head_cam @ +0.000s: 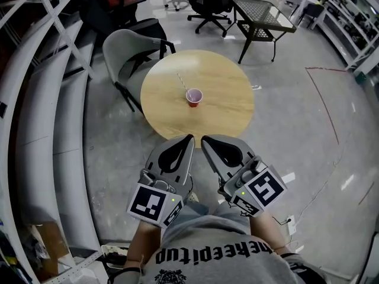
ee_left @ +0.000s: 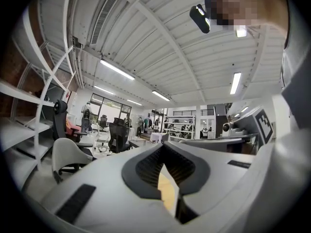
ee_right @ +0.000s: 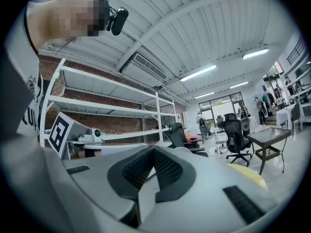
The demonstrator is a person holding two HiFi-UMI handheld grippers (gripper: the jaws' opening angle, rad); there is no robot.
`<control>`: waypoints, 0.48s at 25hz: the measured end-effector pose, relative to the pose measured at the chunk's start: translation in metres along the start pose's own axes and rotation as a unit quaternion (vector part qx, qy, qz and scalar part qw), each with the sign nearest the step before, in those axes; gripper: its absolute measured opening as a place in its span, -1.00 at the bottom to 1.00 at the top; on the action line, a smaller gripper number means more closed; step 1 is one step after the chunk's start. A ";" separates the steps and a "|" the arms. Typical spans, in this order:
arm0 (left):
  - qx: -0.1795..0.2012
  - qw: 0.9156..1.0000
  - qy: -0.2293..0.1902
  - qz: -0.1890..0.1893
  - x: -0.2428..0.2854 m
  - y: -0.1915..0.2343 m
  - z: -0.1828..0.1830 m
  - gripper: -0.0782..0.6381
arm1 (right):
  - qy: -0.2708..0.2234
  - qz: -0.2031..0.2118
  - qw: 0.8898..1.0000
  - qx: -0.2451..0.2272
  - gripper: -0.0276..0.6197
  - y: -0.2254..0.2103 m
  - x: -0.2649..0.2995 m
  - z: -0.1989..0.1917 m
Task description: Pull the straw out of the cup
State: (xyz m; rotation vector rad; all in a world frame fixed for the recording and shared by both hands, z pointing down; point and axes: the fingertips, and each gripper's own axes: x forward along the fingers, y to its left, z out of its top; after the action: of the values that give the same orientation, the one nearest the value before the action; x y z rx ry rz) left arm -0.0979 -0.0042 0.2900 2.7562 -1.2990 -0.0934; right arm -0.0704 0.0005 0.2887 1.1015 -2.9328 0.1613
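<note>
A red cup (head_cam: 194,97) stands near the middle of the round wooden table (head_cam: 172,120). A pale straw (head_cam: 182,80) leans out of it toward the far left. My left gripper (head_cam: 190,137) and right gripper (head_cam: 202,139) are held side by side in front of the person's body, tips just over the table's near edge, well short of the cup. Both are shut with nothing in them. In the left gripper view the jaws (ee_left: 164,145) meet at the tip, as they do in the right gripper view (ee_right: 153,149). Neither gripper view shows the cup.
A grey chair (head_cam: 126,52) stands at the table's far left. Farther back are a black mesh table (head_cam: 260,13) and a black office chair (head_cam: 210,2). White shelving (head_cam: 41,99) runs along the left. A red line (head_cam: 331,117) marks the floor at the right.
</note>
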 end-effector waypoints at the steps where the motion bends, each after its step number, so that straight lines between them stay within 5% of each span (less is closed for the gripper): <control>1: 0.000 1.000 -0.001 -0.002 0.000 0.002 0.001 -0.67 | 0.001 -0.004 1.000 0.000 -0.87 0.000 0.001 0.000; 12: -0.018 1.000 0.001 -0.010 0.006 0.015 -0.004 -0.67 | 0.028 -0.025 0.999 0.002 -0.87 -0.012 0.009 -0.003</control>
State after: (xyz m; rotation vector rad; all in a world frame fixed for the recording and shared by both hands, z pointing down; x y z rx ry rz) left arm -0.1050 -0.0175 0.2959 2.7392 -1.2557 -0.1148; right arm -0.0691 -0.0144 0.2931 1.1500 -2.8549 0.1954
